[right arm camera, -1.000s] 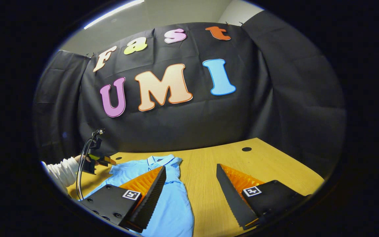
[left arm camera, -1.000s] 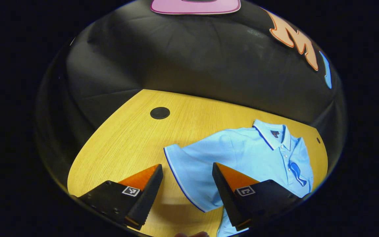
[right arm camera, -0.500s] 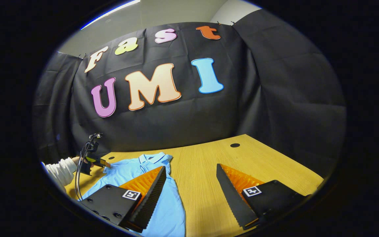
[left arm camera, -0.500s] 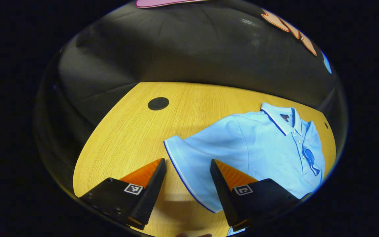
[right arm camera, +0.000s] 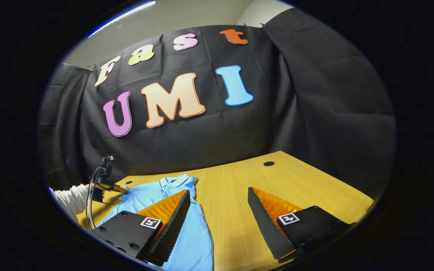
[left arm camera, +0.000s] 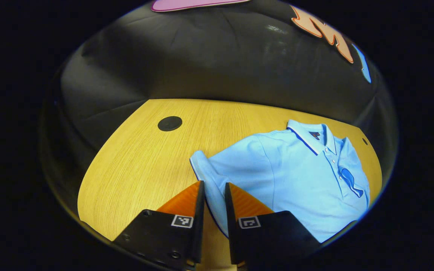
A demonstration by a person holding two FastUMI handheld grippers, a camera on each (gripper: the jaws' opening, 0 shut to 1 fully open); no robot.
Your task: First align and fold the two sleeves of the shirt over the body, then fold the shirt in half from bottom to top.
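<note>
A light blue polo shirt (left arm camera: 296,169) lies face up on the wooden table (left arm camera: 141,165), collar at the far side. Its sleeve (left arm camera: 217,169), edged with a dark stripe, reaches toward me. My left gripper (left arm camera: 213,184) has its fingers drawn close on that sleeve's hem, and the cloth is bunched between them. In the right gripper view the shirt (right arm camera: 198,229) runs under the left finger of my right gripper (right arm camera: 219,190), which hangs open above the table with nothing in it. The left gripper (right arm camera: 107,184) shows far off at the shirt's other sleeve, held by a hand in a white sleeve.
A round black cable hole (left arm camera: 170,123) sits in the table beyond the sleeve, and another cable hole (right arm camera: 268,163) lies at the far right. Bare wood (right arm camera: 307,184) stretches to the right of the shirt. The black booth wall closes the table's far side.
My left gripper's fingers have closed from wide apart onto the sleeve's hem, and the sleeve edge has bunched up. The right gripper has barely drifted and stays open.
</note>
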